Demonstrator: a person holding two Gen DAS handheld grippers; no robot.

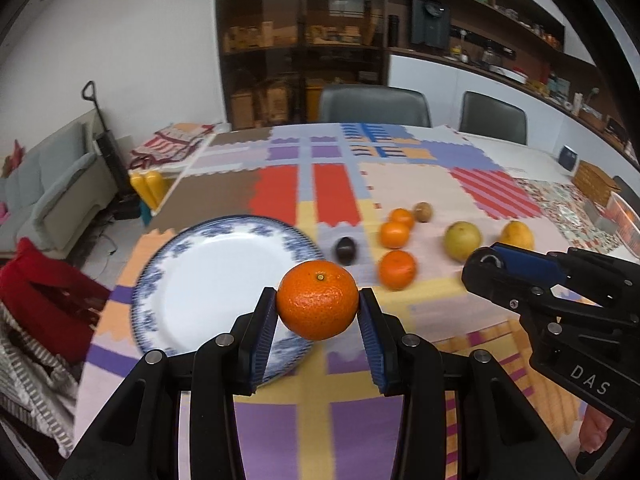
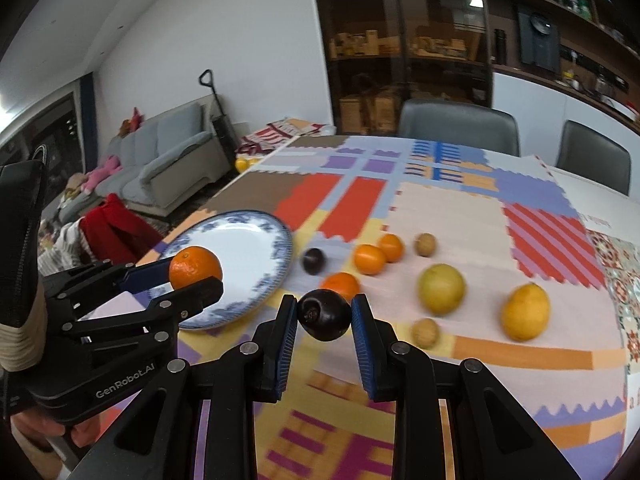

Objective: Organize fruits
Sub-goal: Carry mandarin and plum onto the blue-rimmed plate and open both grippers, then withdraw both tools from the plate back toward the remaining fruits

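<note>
My left gripper [image 1: 318, 304] is shut on a mandarin [image 1: 317, 299] and holds it above the near right rim of the blue-and-white plate [image 1: 208, 280]; the mandarin also shows in the right wrist view [image 2: 195, 266]. My right gripper [image 2: 324, 316] is shut on a dark plum [image 2: 324, 316] held above the cloth, right of the plate [image 2: 240, 248]. On the cloth lie a second dark plum [image 2: 313, 261], three mandarins [image 2: 369, 259], two kiwis [image 2: 425, 244], a yellow-green pear [image 2: 441, 289] and a lemon [image 2: 525, 311].
The table has a patchwork cloth [image 2: 440, 208] and its left edge runs close to the plate. Two grey chairs [image 2: 456, 124] stand at the far side. A red-draped chair [image 1: 44, 292] is left of the table. A wicker box [image 1: 596, 180] sits at the right edge.
</note>
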